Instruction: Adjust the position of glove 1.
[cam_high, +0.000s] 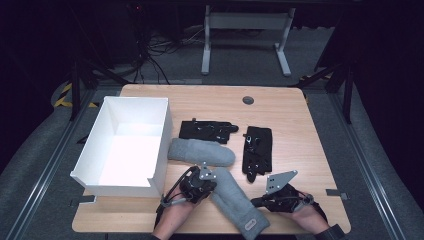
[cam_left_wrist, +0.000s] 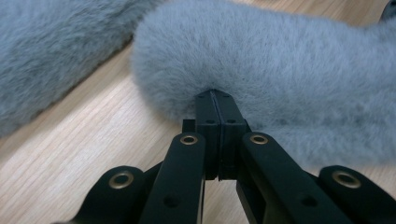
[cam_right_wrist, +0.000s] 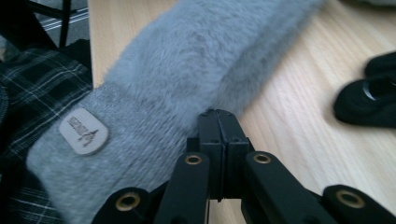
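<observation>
both grippers pinched onto the near grey mitten, ready to lift it.

your left gripper (cam_left_wrist: 215, 100) is clamped on the fleecy tip of the mitten (cam_high: 235, 200) and your right gripper (cam_right_wrist: 217, 119) on its edge near the cuff, one grip per end, likely so it lifts flat toward the white box (cam_high: 161, 130) at 10 o'clock. the second mitten (cam_high: 200, 152) lies just beyond, at 12 o'clock. the cuff patch (cam_right_wrist: 84, 131) bears writing too blurred to read.
</observation>
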